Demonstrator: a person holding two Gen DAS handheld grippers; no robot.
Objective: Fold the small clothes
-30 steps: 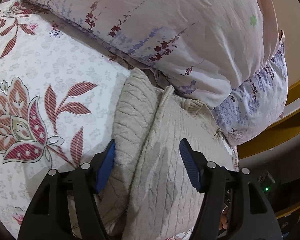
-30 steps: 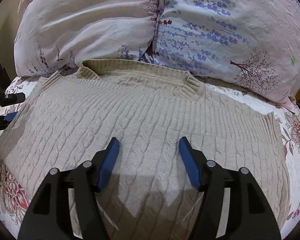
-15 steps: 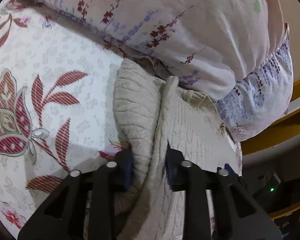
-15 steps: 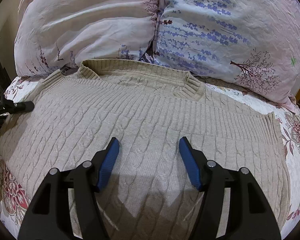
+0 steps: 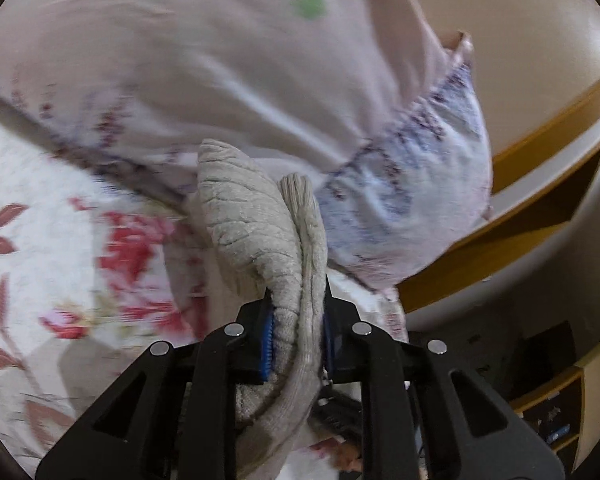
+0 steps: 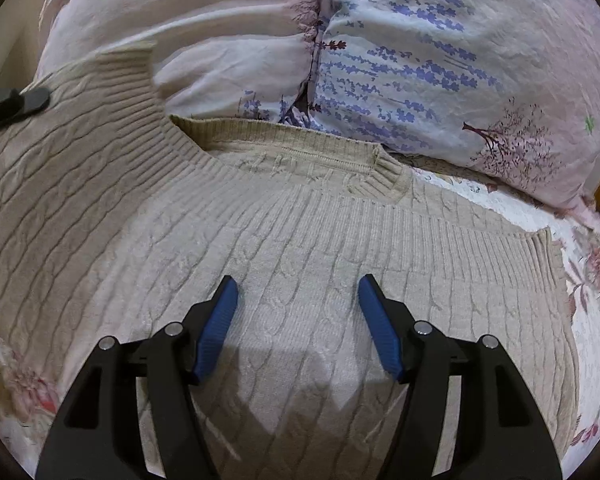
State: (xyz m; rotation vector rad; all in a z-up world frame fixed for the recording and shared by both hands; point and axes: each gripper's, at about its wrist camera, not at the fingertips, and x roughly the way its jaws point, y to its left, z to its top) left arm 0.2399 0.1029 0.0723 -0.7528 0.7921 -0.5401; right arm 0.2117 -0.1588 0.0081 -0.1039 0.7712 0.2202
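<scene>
Folding was in its side-fold step: the left gripper (image 5: 296,340), jaws clamped on the left edge of the beige cable-knit sweater (image 6: 300,264), held it raised off the floral bedsheet (image 5: 32,248), and next would need to carry it rightward across the body. The right gripper (image 6: 298,320) hovered, jaws apart, above the sweater's middle, with the floral pillows (image 6: 440,60) crowding its collar.

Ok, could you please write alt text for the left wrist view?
The left gripper is shut on a bunched edge of a beige sweater, lifted above a floral sheet. Two pillows lie behind; the picture is blurred.
</scene>
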